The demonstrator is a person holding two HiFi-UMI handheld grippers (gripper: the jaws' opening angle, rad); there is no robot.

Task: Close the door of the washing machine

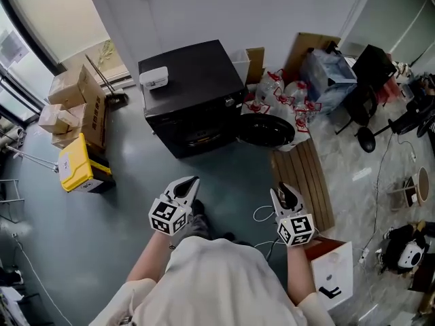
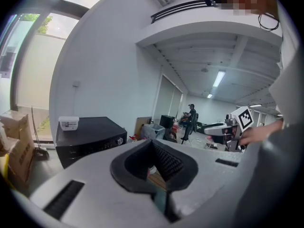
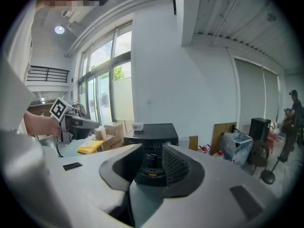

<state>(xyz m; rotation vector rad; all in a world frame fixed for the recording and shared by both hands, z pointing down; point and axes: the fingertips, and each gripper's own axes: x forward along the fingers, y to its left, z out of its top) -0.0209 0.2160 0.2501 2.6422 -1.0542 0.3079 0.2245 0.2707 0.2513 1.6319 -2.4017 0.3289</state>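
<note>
Head view: the door (image 1: 265, 130) of the washing machine (image 1: 194, 94) hangs open, well apart from both tools. Left tool (image 1: 189, 182) is slightly spread and empty. Right tool (image 1: 283, 193) is opening on nothing, likely freed to push.

- A box (image 1: 154, 78) sits on top of the washing machine (image 1: 204, 73).
- Its door (image 1: 265, 130) hangs open at the machine's right front corner.
- Left of the machine stand cardboard boxes (image 1: 81, 104).
- A pallet (image 1: 306, 178) lies on the floor before the door.

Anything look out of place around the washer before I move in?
Yes: the washing machine has its door hanging wide open, swung out toward the bagged bottles beside it. A small white box sits loose on its top. Nothing looks spilled.
</note>
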